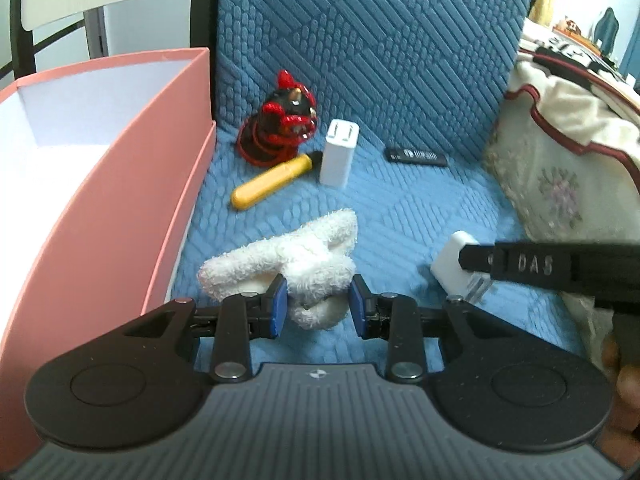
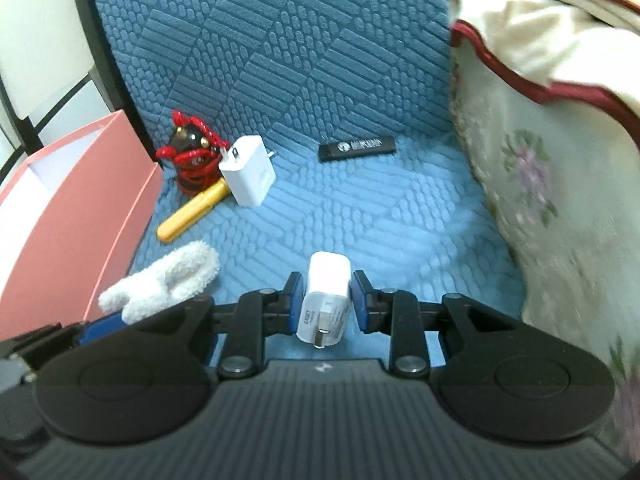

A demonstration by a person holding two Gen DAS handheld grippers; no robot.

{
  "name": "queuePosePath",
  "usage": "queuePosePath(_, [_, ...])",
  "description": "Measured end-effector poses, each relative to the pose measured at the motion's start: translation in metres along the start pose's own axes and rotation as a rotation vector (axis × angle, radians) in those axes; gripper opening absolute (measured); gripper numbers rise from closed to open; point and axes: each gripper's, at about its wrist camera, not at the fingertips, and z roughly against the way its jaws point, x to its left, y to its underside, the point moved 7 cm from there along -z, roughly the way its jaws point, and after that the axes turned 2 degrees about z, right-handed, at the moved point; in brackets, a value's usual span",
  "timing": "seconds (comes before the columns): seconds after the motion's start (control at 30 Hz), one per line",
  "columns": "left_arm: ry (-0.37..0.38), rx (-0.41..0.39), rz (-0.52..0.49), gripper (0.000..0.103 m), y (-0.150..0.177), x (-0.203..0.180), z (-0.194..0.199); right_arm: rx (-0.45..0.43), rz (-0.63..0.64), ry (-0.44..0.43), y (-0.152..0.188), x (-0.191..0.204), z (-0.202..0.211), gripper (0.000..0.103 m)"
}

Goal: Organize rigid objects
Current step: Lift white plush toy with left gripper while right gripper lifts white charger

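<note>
Clearly the small white charger plug [image 2: 326,294] is the piece in hand: it sits between the right gripper [image 2: 325,300]'s blue pads, prongs toward the camera, gripped and lifted off the blue quilted seat [image 2: 360,220]. The left gripper [image 1: 318,306] is clamped on a white fluffy cloth [image 1: 296,256]. I judge this the carry step, so the next move calls for swinging the plug over the pink box [image 1: 120,152] at the left and letting go inside.

Still on the seat lie a larger white charger [image 1: 338,154], touching a yellow tube [image 1: 272,182], a red and black figurine [image 1: 286,118] and a black stick [image 1: 416,157] whose label is unreadable. The box floor is cut off; the floral cushion [image 2: 560,200] is blurred.
</note>
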Motion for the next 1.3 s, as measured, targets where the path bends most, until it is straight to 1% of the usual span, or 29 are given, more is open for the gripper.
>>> queuePosePath(0.07, [0.004, 0.006, -0.006, 0.037, 0.004, -0.001, 0.005, -0.011, -0.006, -0.017, 0.006, 0.001, 0.008, 0.03])
queuePosePath(0.17, [0.012, 0.018, -0.006, 0.037, 0.01, -0.002, 0.012, -0.02, 0.018, -0.005, 0.011, 0.004, 0.014, 0.03])
queuePosePath(0.27, [0.017, 0.035, -0.019, 0.037, 0.018, -0.004, 0.019, -0.016, 0.007, -0.016, 0.016, 0.006, 0.02, 0.03])
queuePosePath(0.37, [0.024, 0.049, -0.022, 0.037, 0.025, -0.003, 0.027, -0.024, 0.026, 0.005, 0.024, 0.007, 0.03, 0.03])
queuePosePath(0.47, [0.035, 0.076, -0.023, 0.037, 0.033, -0.002, 0.031, -0.03, 0.016, -0.004, 0.035, 0.008, 0.04, 0.03])
queuePosePath(0.57, [0.052, 0.105, -0.005, 0.038, 0.04, 0.001, 0.03, -0.022, 0.011, 0.0, 0.042, 0.009, 0.044, 0.03])
queuePosePath(0.67, [0.063, 0.11, 0.024, 0.038, 0.042, 0.004, 0.029, -0.023, 0.01, 0.003, 0.044, 0.008, 0.043, 0.03])
queuePosePath(0.7, [0.065, 0.112, 0.031, 0.04, 0.042, 0.005, 0.028, -0.019, 0.003, 0.005, 0.043, 0.007, 0.041, 0.03])
queuePosePath(0.77, [0.07, 0.117, 0.046, 0.048, 0.041, 0.006, 0.026, -0.004, -0.01, 0.006, 0.044, 0.005, 0.036, 0.031])
queuePosePath(0.8, [0.069, 0.119, 0.057, 0.056, 0.041, 0.008, 0.025, 0.003, -0.014, 0.002, 0.045, 0.005, 0.034, 0.032])
queuePosePath(0.83, [0.068, 0.118, 0.071, 0.06, 0.041, 0.009, 0.024, 0.003, -0.021, -0.003, 0.046, 0.003, 0.032, 0.032])
queuePosePath(0.9, [0.084, 0.119, 0.091, 0.06, 0.039, 0.009, 0.022, 0.011, -0.051, -0.009, 0.047, -0.001, 0.027, 0.034])
queuePosePath(0.97, [0.083, 0.112, 0.09, 0.06, 0.037, 0.008, 0.019, 0.007, -0.069, -0.011, 0.047, -0.003, 0.022, 0.035])
queuePosePath(1.1, [0.062, 0.09, 0.083, 0.06, 0.034, 0.006, 0.015, -0.014, -0.049, -0.002, 0.045, -0.001, 0.015, 0.04])
queuePosePath(1.17, [0.051, 0.077, 0.082, 0.06, 0.031, 0.006, 0.012, -0.026, -0.039, 0.02, 0.043, -0.002, 0.012, 0.04])
queuePosePath(1.27, [0.027, 0.057, 0.074, 0.057, 0.028, 0.005, 0.008, -0.025, -0.031, 0.034, 0.041, -0.005, 0.008, 0.042])
queuePosePath(1.3, [0.013, 0.052, 0.065, 0.051, 0.027, 0.005, 0.007, -0.026, -0.038, 0.025, 0.04, -0.005, 0.007, 0.042])
